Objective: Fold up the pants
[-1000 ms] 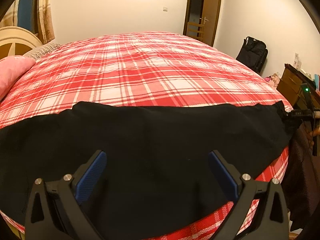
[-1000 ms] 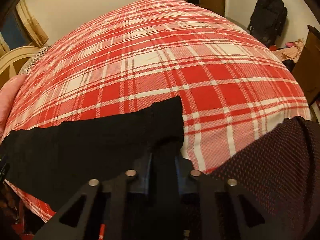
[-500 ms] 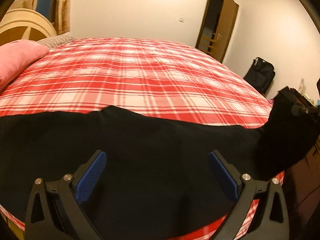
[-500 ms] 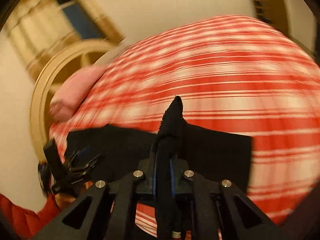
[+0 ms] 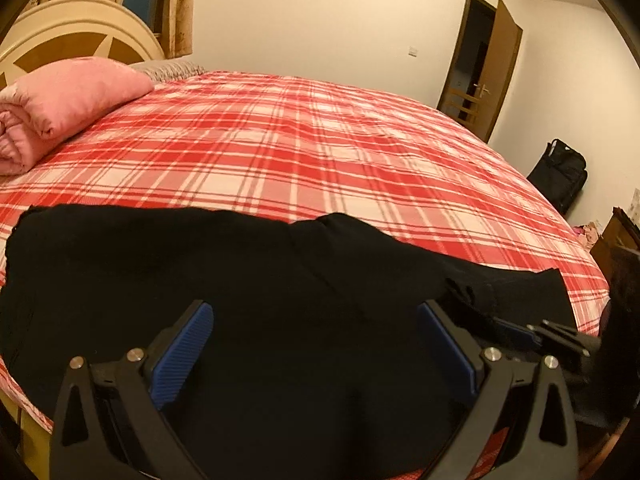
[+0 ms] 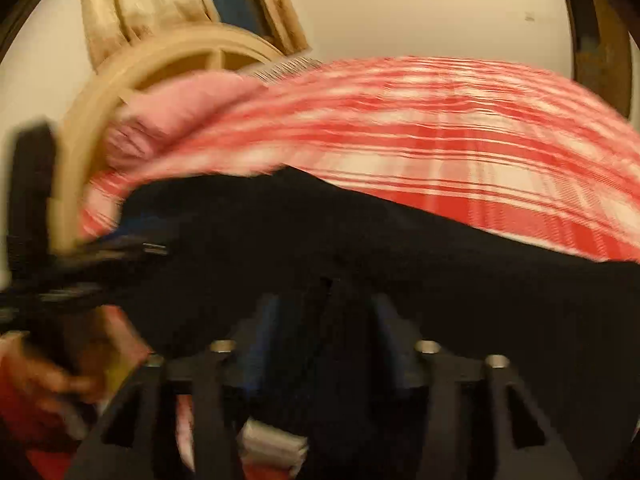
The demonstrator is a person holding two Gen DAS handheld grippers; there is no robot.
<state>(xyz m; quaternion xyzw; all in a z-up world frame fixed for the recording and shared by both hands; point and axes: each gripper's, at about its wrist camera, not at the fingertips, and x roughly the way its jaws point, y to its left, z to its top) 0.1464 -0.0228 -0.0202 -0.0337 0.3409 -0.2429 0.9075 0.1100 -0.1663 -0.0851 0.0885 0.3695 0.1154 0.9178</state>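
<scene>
One pair of black pants lay along the near edge of the plaid bed, where the right hand-held gripper, clamped on a cloth end, apparently carried it across for a fold, while the left hand-held gripper hovered apart above.

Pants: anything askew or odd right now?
Mid-fold, nothing damaged. The pants lie on the bed with one end doubled over unevenly, bunched where the right gripper pinches it. Left gripper open above them. Right view is blurred.
</scene>
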